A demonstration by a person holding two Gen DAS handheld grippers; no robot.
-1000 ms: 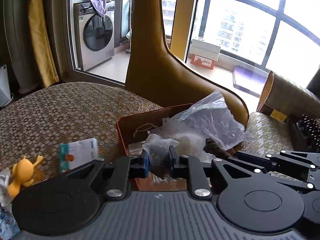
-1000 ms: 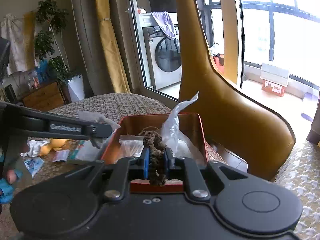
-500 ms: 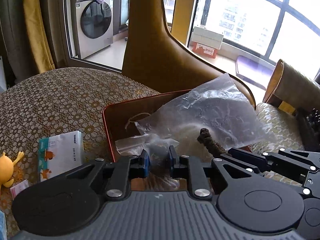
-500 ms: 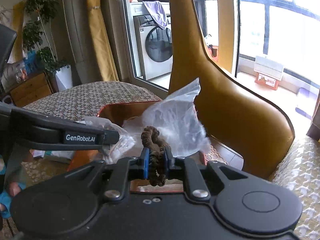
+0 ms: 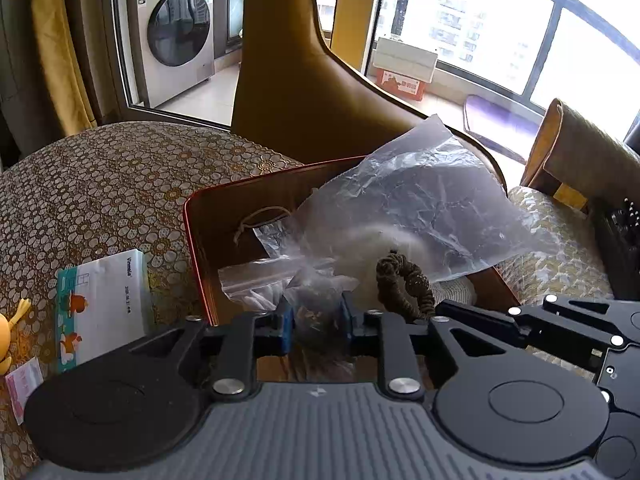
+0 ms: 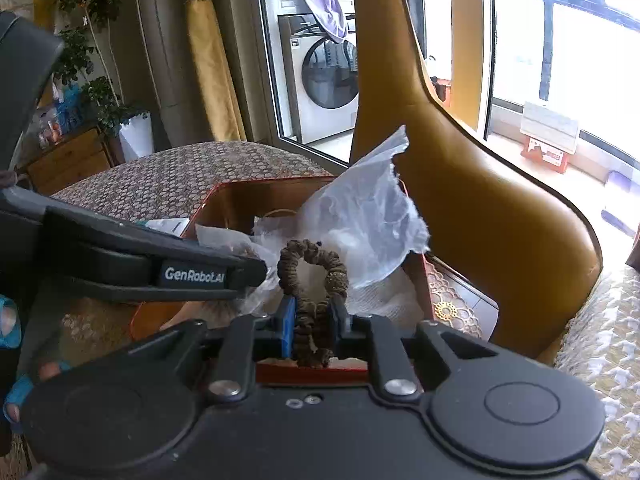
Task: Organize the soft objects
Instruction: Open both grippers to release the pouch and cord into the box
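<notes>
A red tin box (image 5: pixel 192 232) stands on the patterned table, stuffed with a large clear plastic bag (image 5: pixel 420 208) and white padding. My left gripper (image 5: pixel 318 320) hangs over the box's near edge. Its jaws are opening, with a small crumpled plastic bag (image 5: pixel 316 292) holding something dark still between the pads. My right gripper (image 6: pixel 312 320) is just to its right over the same box (image 6: pixel 208 200). Its jaws are opening too, and the pads still touch a brown scrunchie (image 6: pixel 338 276) that stands up from them. The scrunchie (image 5: pixel 420 280) also shows in the left wrist view.
A tissue pack (image 5: pixel 104 304), a yellow toy (image 5: pixel 8 332) and a pink packet (image 5: pixel 24 384) lie on the tablecloth (image 5: pixel 100 184) left of the box. A mustard chair back (image 5: pixel 300 92) rises right behind it. A gloved hand (image 6: pixel 8 320) shows at the left edge.
Both grippers have sunk closer to the red box with their loads. The gap between each pair of pads has widened a little.
</notes>
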